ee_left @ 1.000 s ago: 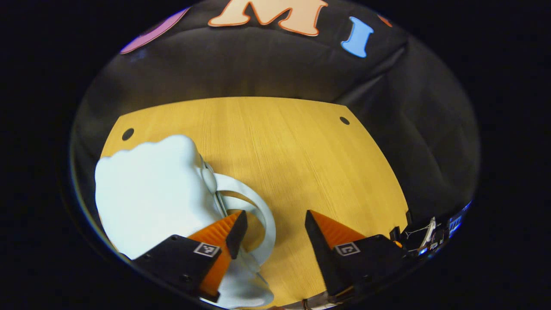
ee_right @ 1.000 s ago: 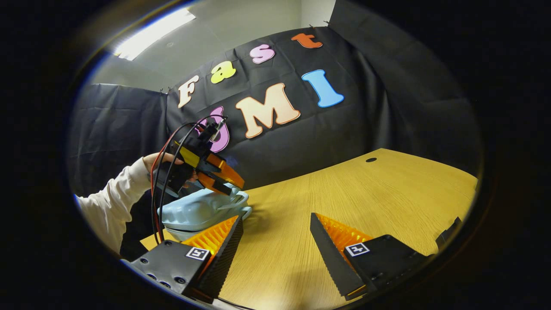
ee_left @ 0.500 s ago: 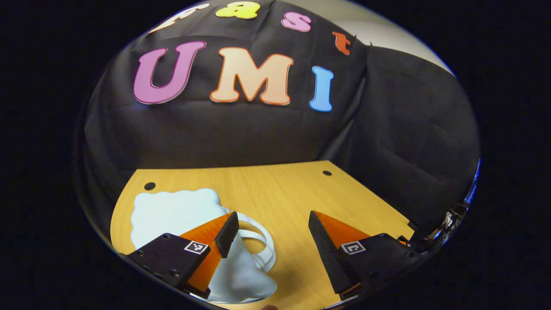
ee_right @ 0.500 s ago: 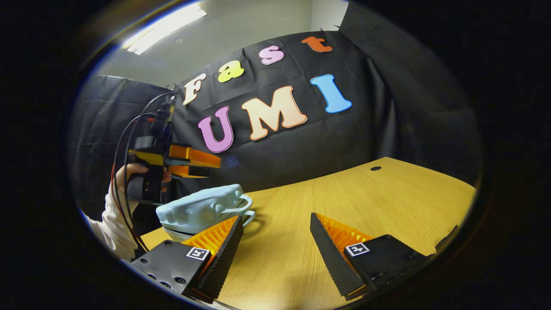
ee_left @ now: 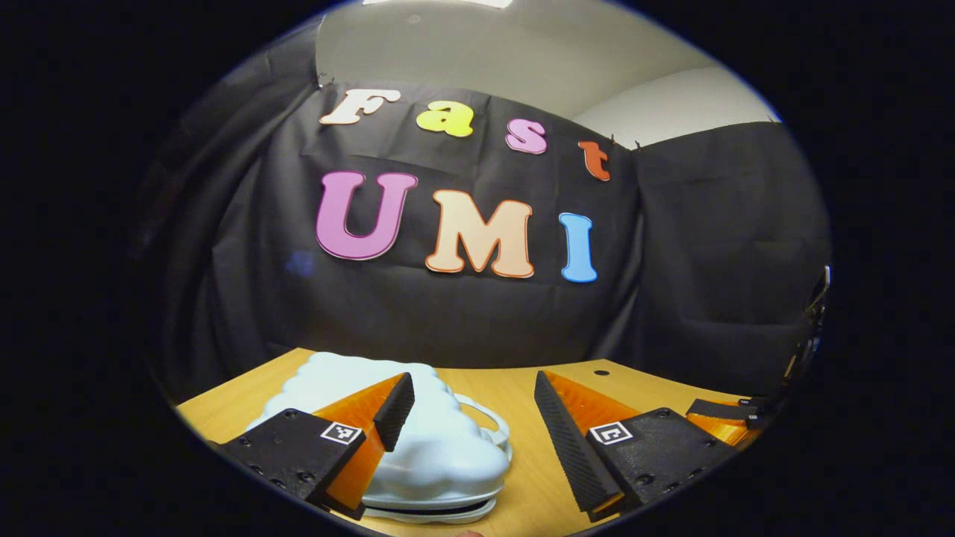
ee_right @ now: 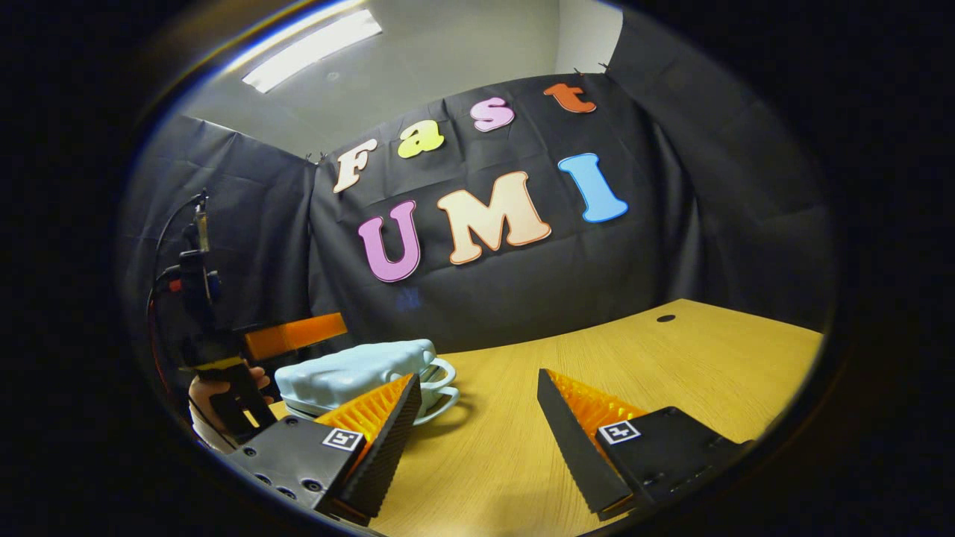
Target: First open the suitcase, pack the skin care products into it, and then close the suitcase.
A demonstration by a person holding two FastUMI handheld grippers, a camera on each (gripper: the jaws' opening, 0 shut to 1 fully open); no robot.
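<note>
Both cams low over the surface (ee_left: 522, 477), facing the far wall. Left sits near the suitcase (ee_left: 440, 447); right farther off. Shared: suitcase (ee_right: 351, 373), surface (ee_right: 597, 365).

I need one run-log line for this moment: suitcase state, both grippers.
pale blue shell-shaped plastic suitcase: closed, on wooden table | left gripper: open, empty, above suitcase | right gripper: open, empty

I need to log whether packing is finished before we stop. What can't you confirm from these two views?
- Suitcase contents: the two shells lie together with a thin dark gap at the seam in the left gripper view, so nothing inside shows.
- Its near left side, left gripper view: hidden behind the left claw.
- Its lower shell, right gripper view: partly behind the right claw.
- Whether the seam is latched: too small to tell.
</note>
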